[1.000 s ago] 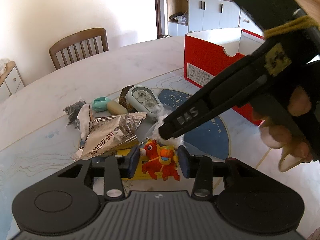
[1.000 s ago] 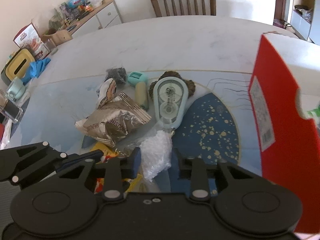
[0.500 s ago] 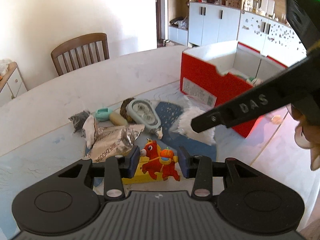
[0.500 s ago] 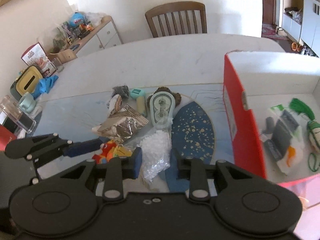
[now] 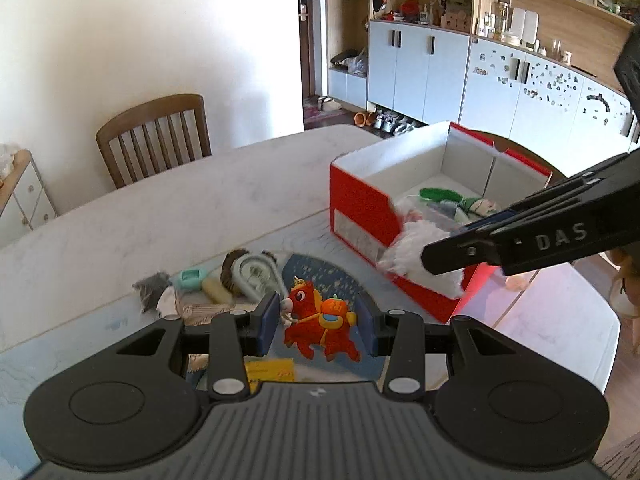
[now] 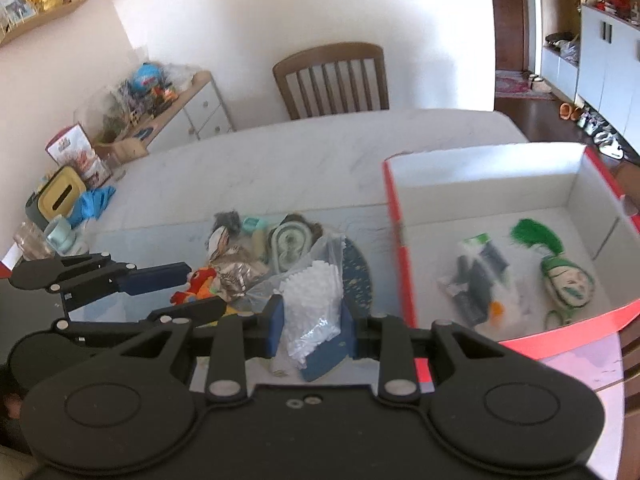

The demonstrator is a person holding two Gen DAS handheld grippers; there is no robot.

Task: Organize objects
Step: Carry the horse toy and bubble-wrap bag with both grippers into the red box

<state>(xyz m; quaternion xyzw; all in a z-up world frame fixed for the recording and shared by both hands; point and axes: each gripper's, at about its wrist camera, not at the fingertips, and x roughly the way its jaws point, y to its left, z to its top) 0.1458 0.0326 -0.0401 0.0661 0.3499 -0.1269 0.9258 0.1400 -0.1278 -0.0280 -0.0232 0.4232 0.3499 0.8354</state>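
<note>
Both handheld tools were built of matte black plastic. On the left gripper (image 5: 318,322), a ribbed grey-black housing, two round recessed discs and silver screw heads were seen, with blue pads on the fingers (image 5: 267,322). The right gripper (image 6: 312,326) was made alike, blue-padded; white letters "DAS" were printed along its side (image 5: 560,236). Bare skin of a hand (image 5: 624,288) was glimpsed behind it.

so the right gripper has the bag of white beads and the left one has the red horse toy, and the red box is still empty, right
Not quite: the red box is not empty. The right wrist view shows a green tassel ornament and a clear packet of dark items lying in it. The rest holds: the right gripper grips the bag of white beads, and the left gripper has the red horse toy.
</note>
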